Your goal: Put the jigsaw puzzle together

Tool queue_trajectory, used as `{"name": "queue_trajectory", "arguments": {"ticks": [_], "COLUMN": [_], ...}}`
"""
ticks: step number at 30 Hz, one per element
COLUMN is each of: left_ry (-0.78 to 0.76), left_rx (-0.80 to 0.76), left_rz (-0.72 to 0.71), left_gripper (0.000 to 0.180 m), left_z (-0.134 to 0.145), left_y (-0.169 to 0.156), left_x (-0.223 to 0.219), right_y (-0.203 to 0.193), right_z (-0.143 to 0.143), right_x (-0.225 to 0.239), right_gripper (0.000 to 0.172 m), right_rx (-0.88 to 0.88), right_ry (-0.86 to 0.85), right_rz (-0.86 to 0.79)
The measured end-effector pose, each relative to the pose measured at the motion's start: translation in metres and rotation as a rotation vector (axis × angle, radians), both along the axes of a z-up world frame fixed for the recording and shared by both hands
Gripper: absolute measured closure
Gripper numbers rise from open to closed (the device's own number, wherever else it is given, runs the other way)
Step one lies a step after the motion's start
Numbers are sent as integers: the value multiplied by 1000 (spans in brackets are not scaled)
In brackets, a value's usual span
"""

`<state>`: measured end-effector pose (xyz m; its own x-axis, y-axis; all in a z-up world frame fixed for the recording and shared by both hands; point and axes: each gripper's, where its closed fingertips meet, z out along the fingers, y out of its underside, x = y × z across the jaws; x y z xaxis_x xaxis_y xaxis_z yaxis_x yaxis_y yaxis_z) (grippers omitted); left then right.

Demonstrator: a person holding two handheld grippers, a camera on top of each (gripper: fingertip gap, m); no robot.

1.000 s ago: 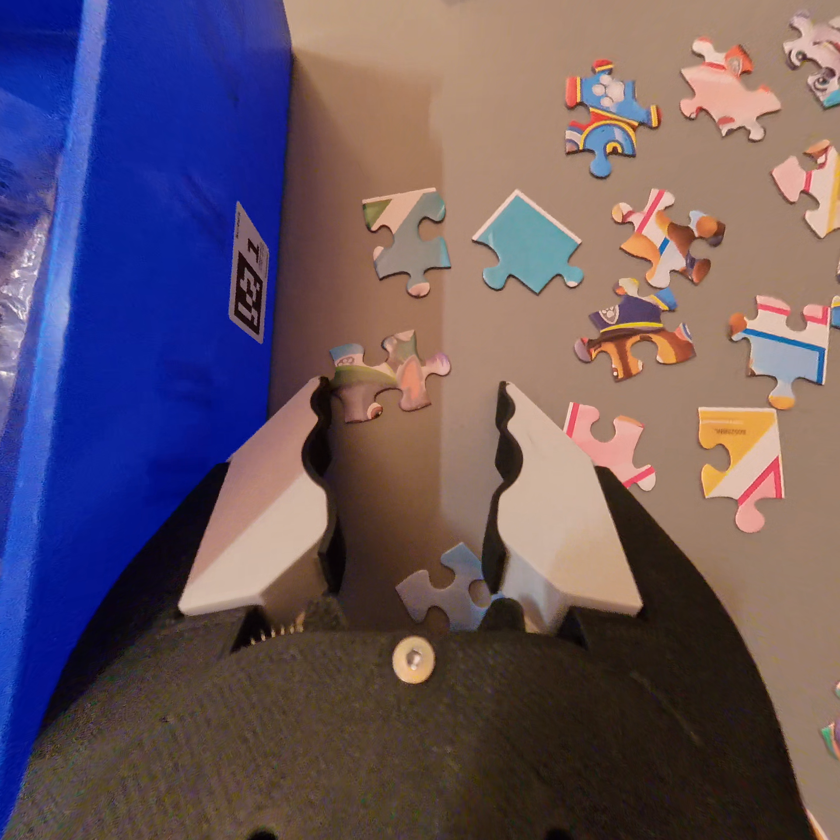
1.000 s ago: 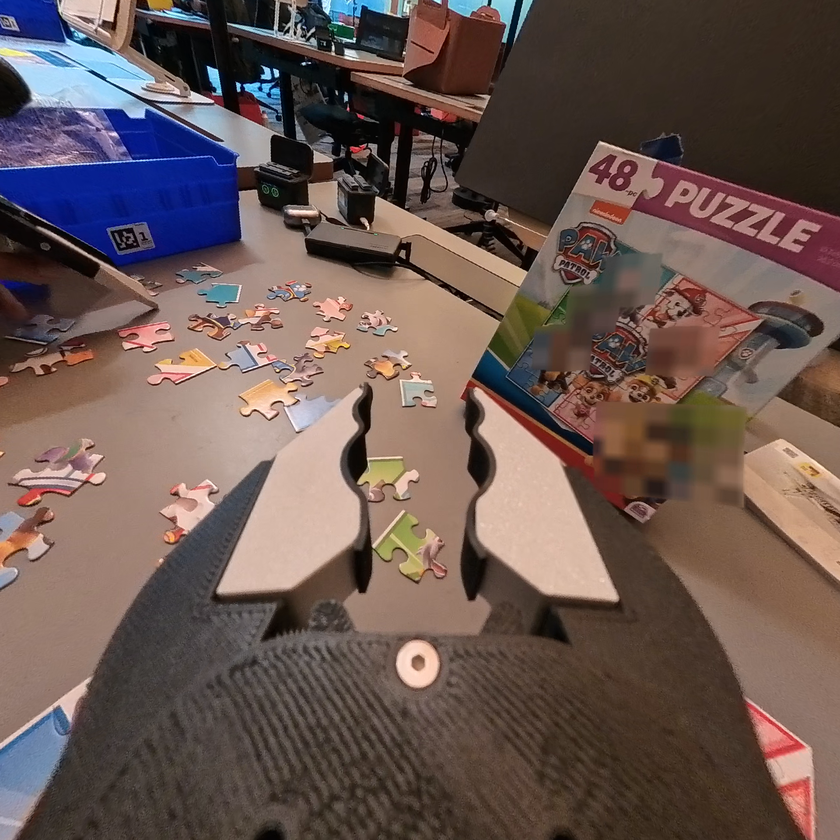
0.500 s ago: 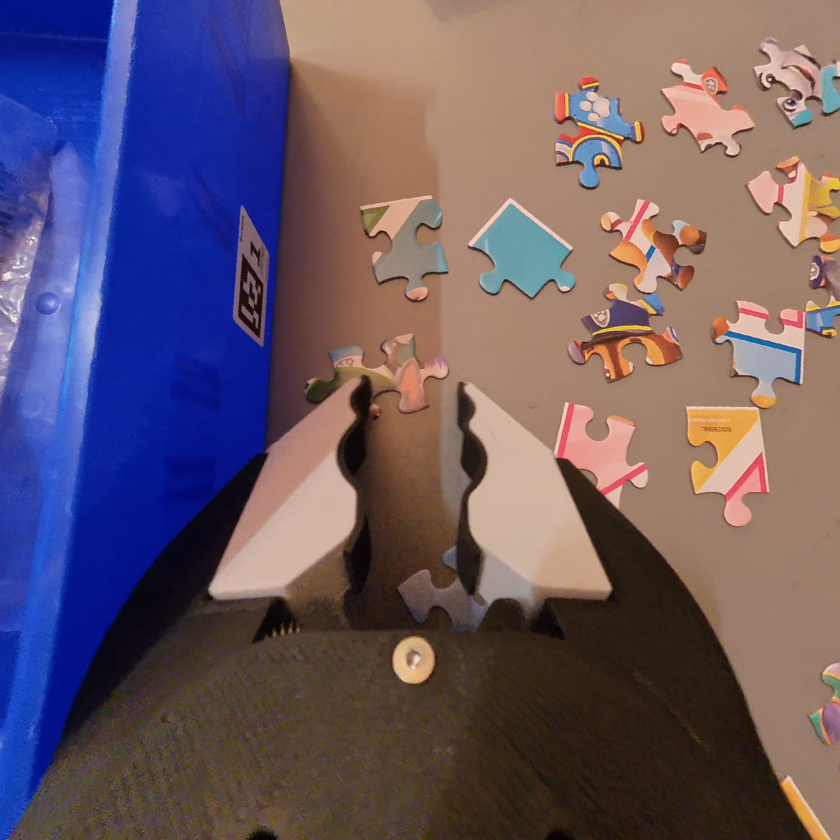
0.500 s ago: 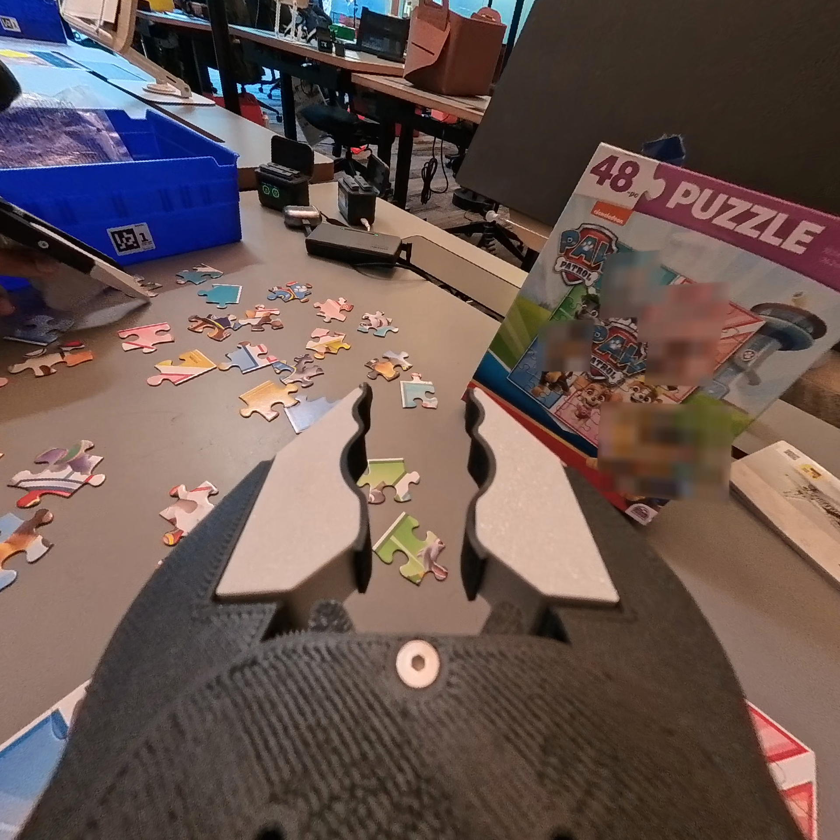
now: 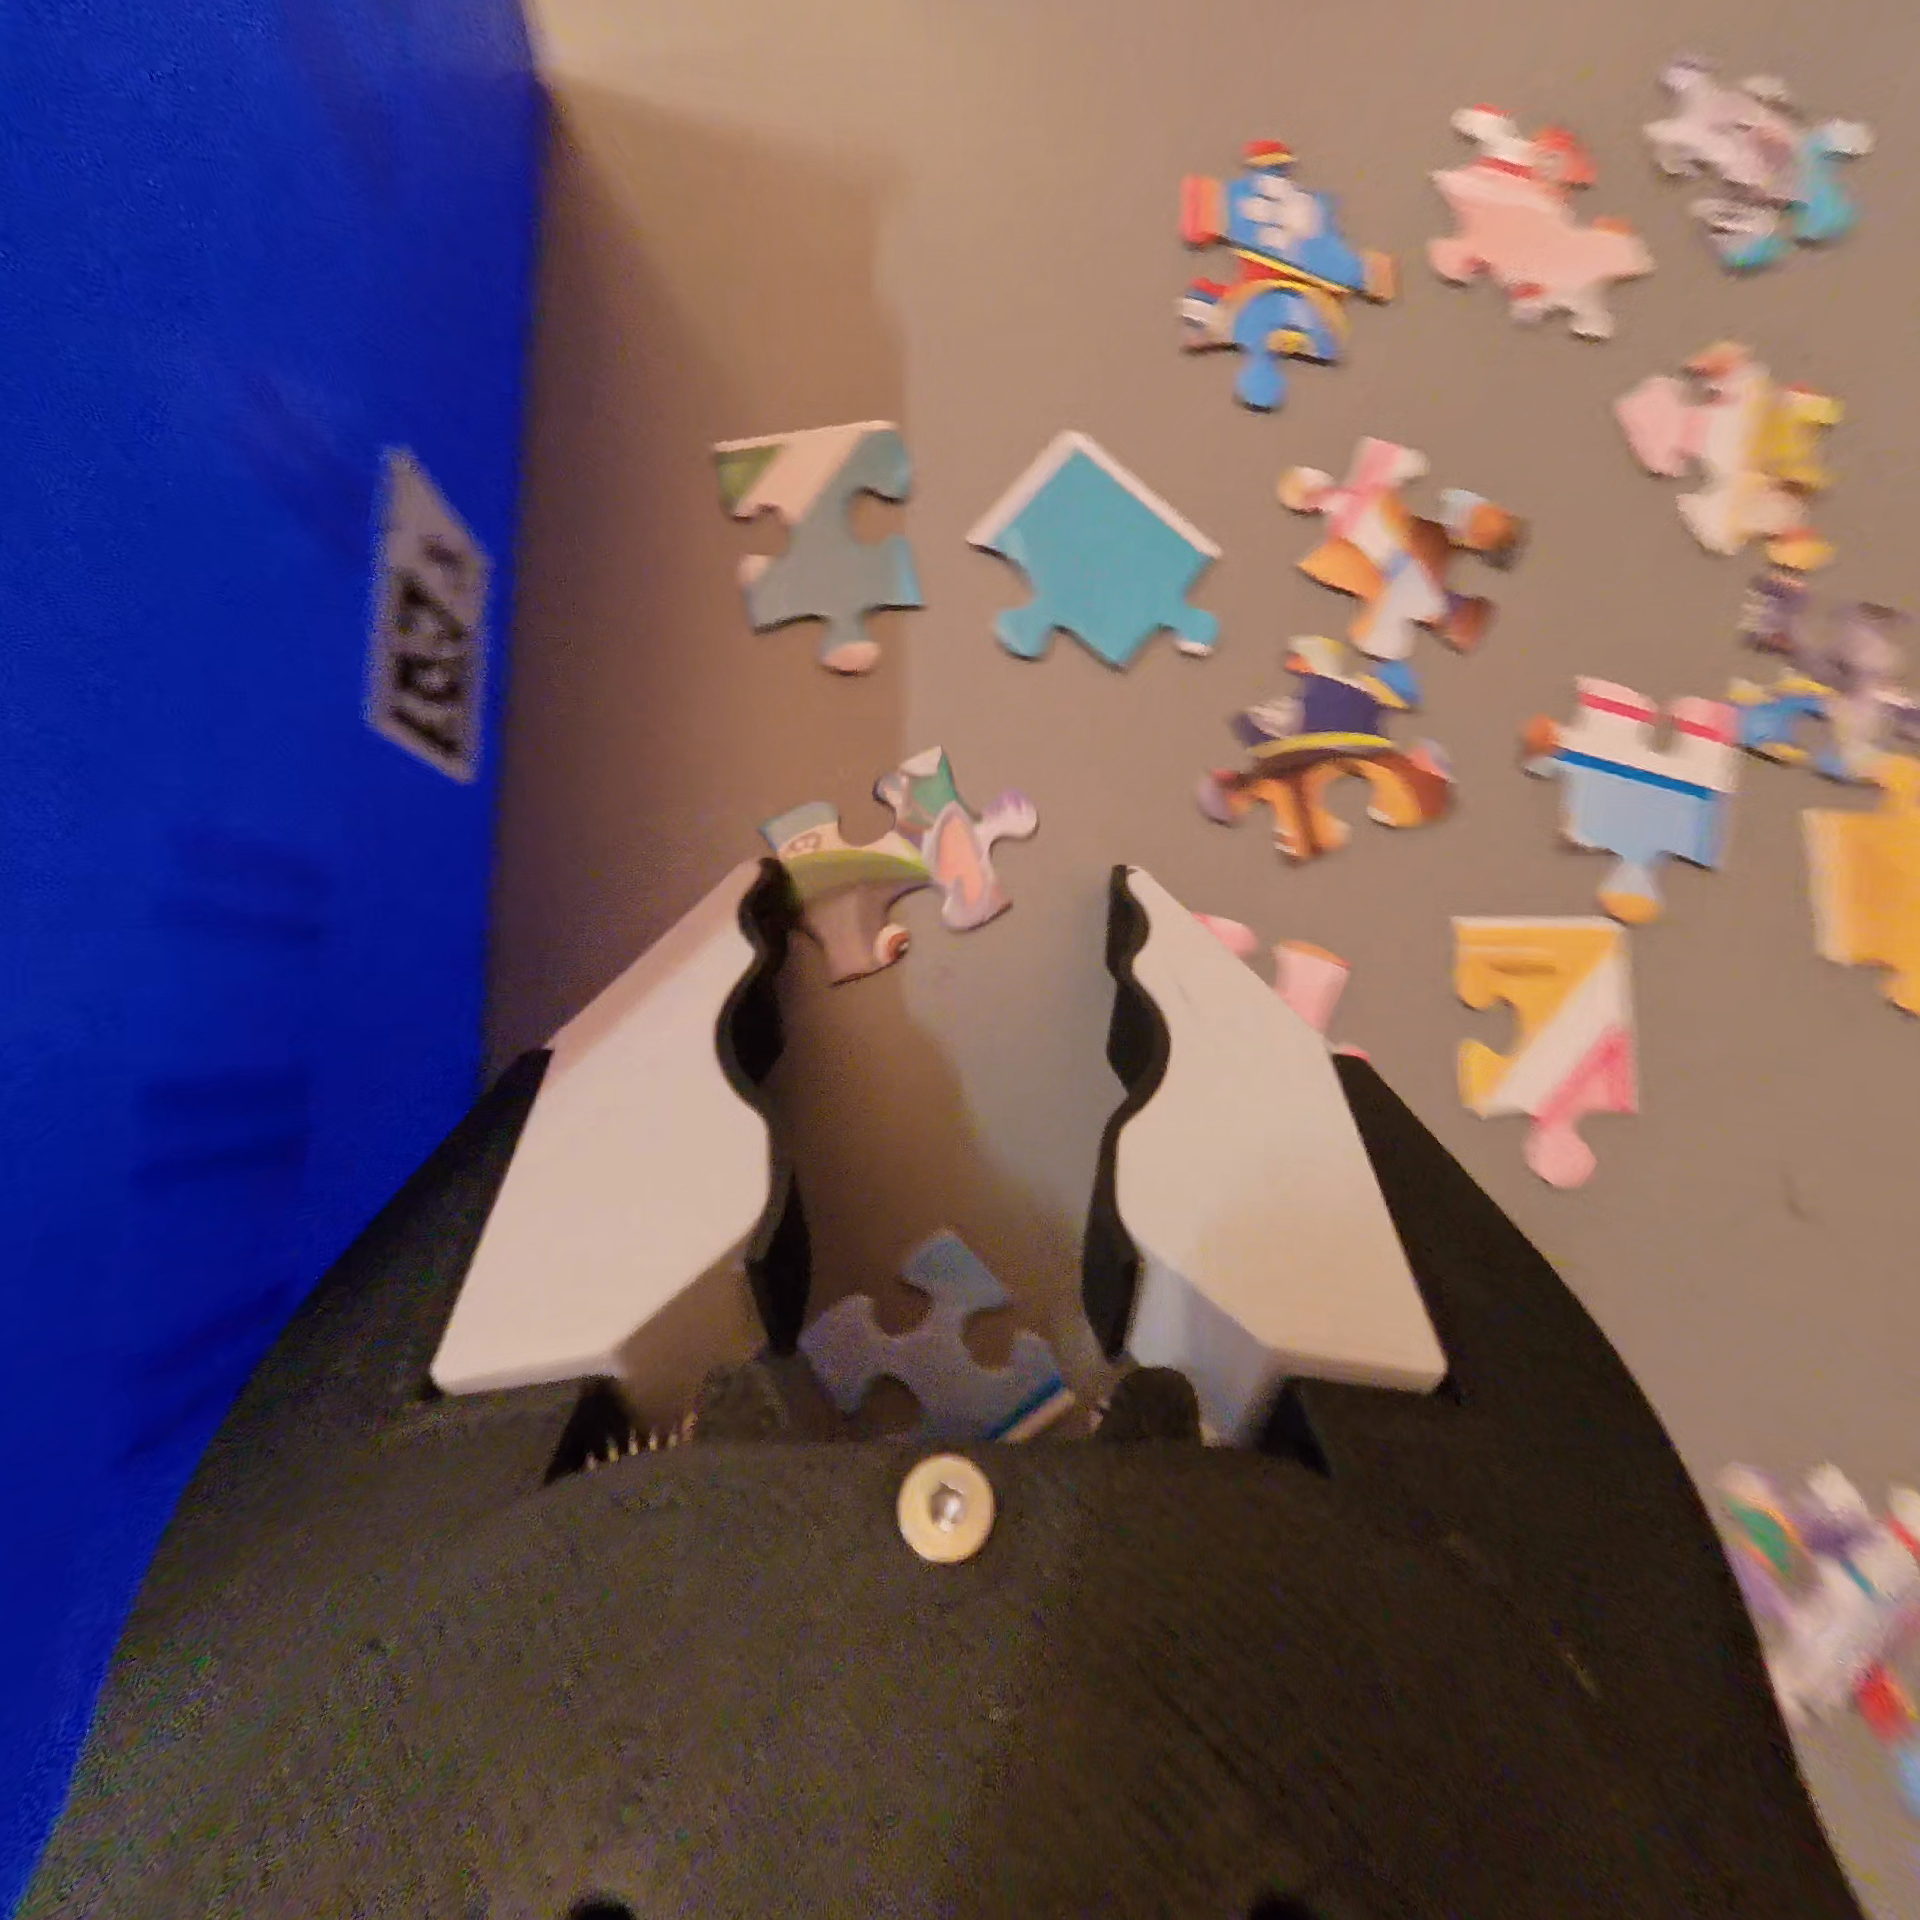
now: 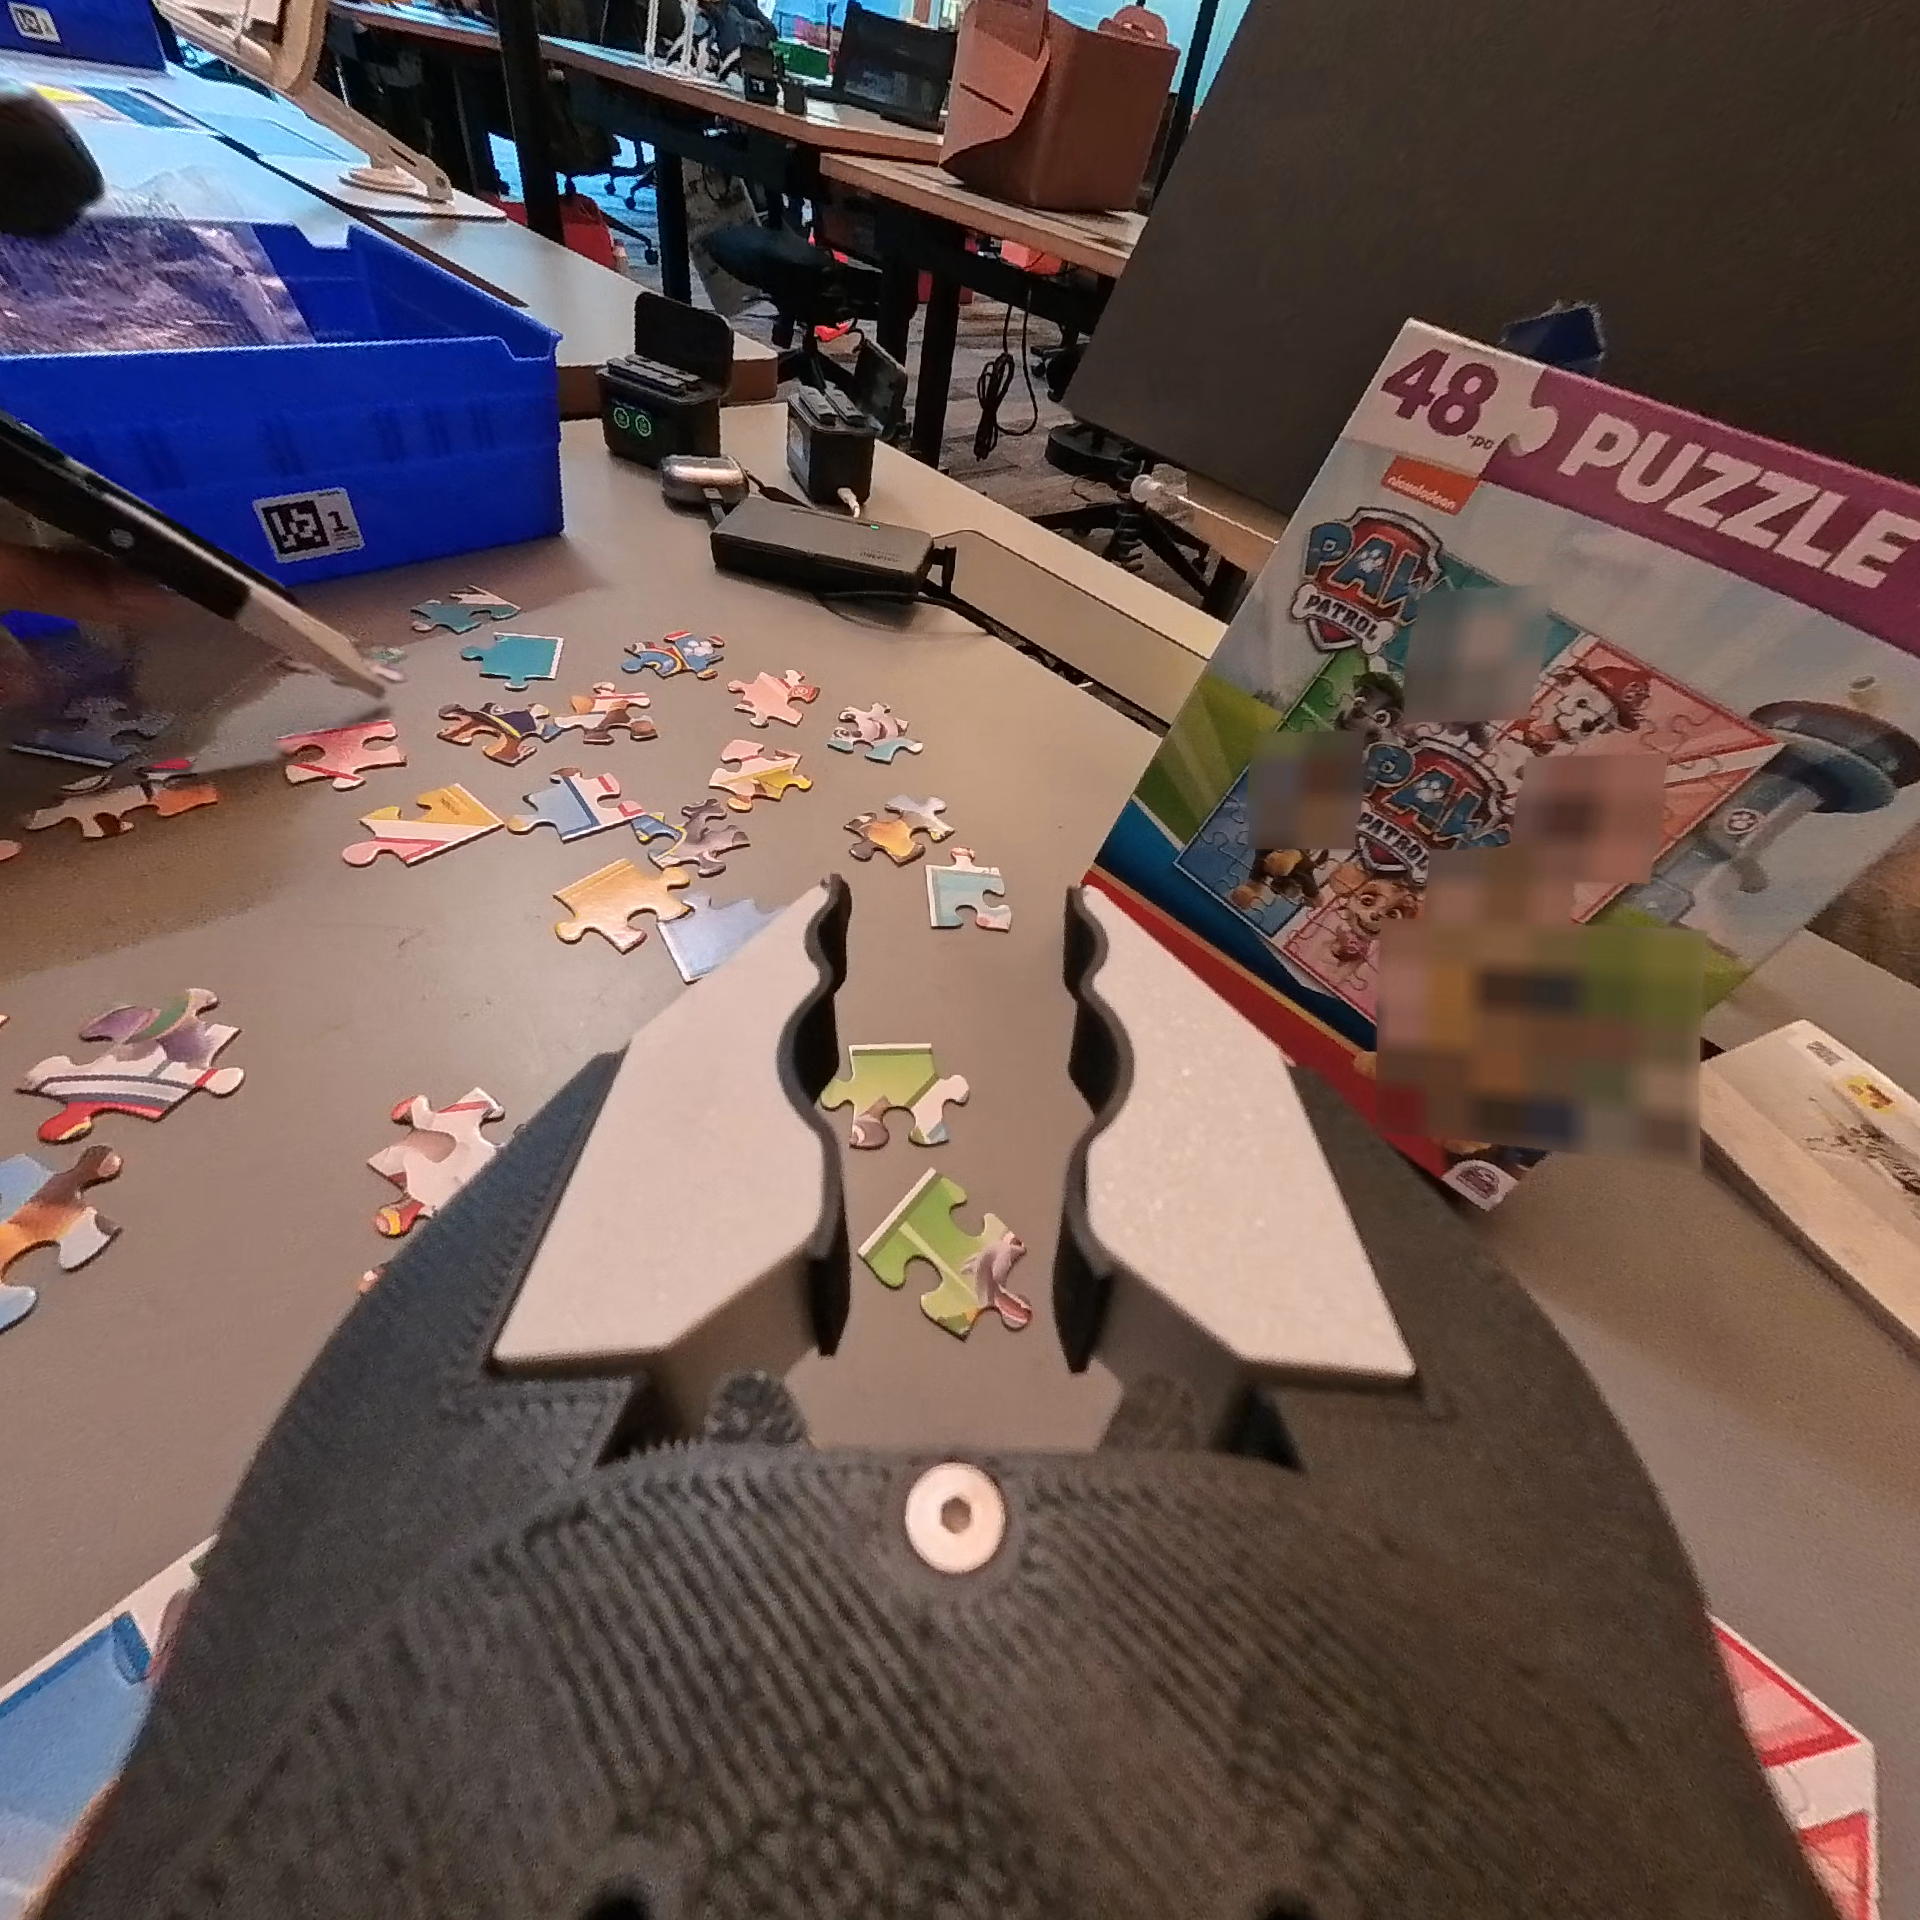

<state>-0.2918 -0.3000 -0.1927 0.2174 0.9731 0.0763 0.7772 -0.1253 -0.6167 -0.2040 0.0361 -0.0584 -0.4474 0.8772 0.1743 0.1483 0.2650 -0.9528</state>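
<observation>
You have two grippers in play and many loose puzzle pieces on one grey table [image 6: 312, 1299]; in the right wrist view I count about two dozen of them, though the far ones run together, so the number may be a little off. There is one blue bin [image 6: 312, 416], one puzzle box [image 6: 1558, 779] standing tilted at the right, and a few black chargers [image 6: 821, 540] behind the pieces.

Your left gripper [image 5: 940, 894] looks straight down beside the wall of the blue bin [image 5: 229, 727], which closes off its whole left side. Its fingers stand wide apart and grip nothing. A pale green and pink piece [image 5: 914, 852] lies flat just ahead of the left fingertip [image 5: 727, 935], partly under it (whether the tip touches it I cannot tell, the view is blurred). A blue-grey piece [image 5: 935, 1340] lies on the table low between the fingers, near their roots. A pink piece [image 5: 1299, 966] is half hidden behind the right finger.

Your right gripper [image 6: 951, 904] hangs above the table with its fingers moderately apart and nothing in them. Two green pieces lie on the table between the fingers: one [image 6: 894, 1091] farther, one [image 6: 945, 1252] nearer, both apart from the pads.
</observation>
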Motion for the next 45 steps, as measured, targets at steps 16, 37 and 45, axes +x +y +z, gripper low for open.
{"name": "queue_trajectory", "arguments": {"ticks": [16, 37, 45], "left_ry": [43, 46, 137], "left_rx": [-34, 17, 174], "left_rz": [-133, -224, -294], "left_gripper": [118, 157, 174], "left_z": [-1, 9, 46], "left_y": [10, 20, 45], "left_x": [-1, 8, 13], "right_y": [3, 2, -11], "right_z": [-2, 1, -2], "right_x": [-1, -1, 0], "right_gripper": [131, 131, 130], "right_rx": [16, 19, 4], "right_ry": [2, 9, -3], "right_rz": [-7, -8, 29]}}
